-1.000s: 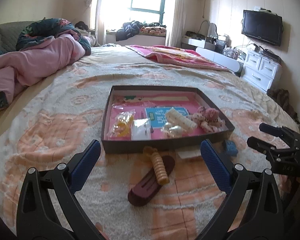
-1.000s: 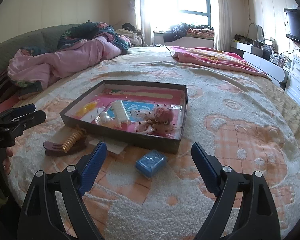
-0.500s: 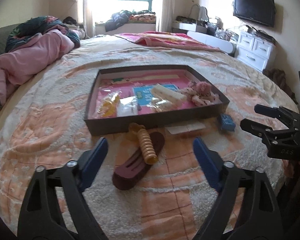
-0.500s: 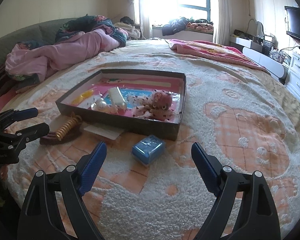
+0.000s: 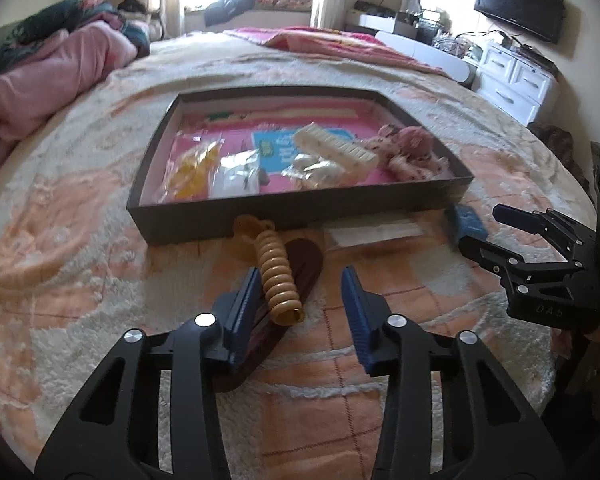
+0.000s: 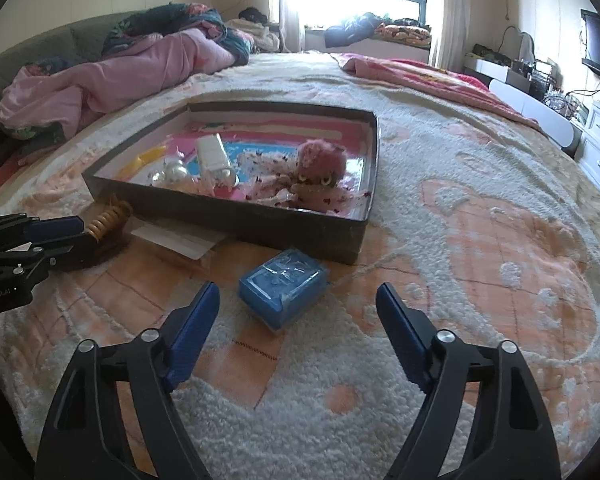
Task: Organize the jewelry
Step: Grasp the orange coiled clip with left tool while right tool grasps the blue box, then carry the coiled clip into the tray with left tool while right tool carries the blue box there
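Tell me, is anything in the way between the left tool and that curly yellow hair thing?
Nothing visible is. The left tool is open, and the curly yellow hair thing already reaches in between its fingers, lying on top of a dark brown clip on the blanket. The box sits just beyond them.

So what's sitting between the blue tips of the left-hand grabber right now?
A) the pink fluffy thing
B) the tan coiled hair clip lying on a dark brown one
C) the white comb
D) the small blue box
B: in the left wrist view the tan coiled clip, resting on the dark brown clip, lies between the open fingers of the left gripper; the small blue box lies ahead of the right gripper.
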### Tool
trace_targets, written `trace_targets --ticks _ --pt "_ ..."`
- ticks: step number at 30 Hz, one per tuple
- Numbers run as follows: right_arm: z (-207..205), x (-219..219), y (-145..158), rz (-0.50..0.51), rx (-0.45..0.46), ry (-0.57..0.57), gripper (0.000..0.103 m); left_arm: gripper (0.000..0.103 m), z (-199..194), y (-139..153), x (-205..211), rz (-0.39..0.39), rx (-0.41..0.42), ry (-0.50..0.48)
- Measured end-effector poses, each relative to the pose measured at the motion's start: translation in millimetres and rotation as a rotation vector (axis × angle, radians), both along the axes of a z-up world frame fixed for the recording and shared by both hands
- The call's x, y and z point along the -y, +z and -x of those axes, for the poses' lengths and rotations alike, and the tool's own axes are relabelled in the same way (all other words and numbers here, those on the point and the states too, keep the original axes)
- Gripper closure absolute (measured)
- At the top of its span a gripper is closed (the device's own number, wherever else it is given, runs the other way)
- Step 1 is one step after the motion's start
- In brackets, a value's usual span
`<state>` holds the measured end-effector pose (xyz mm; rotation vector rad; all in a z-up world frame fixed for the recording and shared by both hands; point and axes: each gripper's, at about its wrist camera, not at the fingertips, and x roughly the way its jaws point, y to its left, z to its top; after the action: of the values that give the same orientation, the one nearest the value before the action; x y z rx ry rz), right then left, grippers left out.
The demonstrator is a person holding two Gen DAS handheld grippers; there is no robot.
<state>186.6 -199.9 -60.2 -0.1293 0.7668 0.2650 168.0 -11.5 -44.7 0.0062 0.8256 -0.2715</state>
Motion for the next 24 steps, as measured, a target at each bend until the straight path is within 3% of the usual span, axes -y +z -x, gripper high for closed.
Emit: trace_targets --ticks 12,19,24 --pt "-20.8 -2.4 -10.7 -0.037 -0.075 -0.005 0.036 0.084 -11.0 -7.8 1.0 0.018 -0.034 0.01" --pt "-22.3 -1.4 -9.9 -0.061 -0.082 0.005 0.052 0.089 -10.2 -6.7 -0.6 0.031 -0.034 0.011" --pt "-20.9 -0.4 -8.9 -0.072 -0.079 0.005 0.052 0.091 -9.0 -6.7 -2.2 0.063 -0.039 0.004"
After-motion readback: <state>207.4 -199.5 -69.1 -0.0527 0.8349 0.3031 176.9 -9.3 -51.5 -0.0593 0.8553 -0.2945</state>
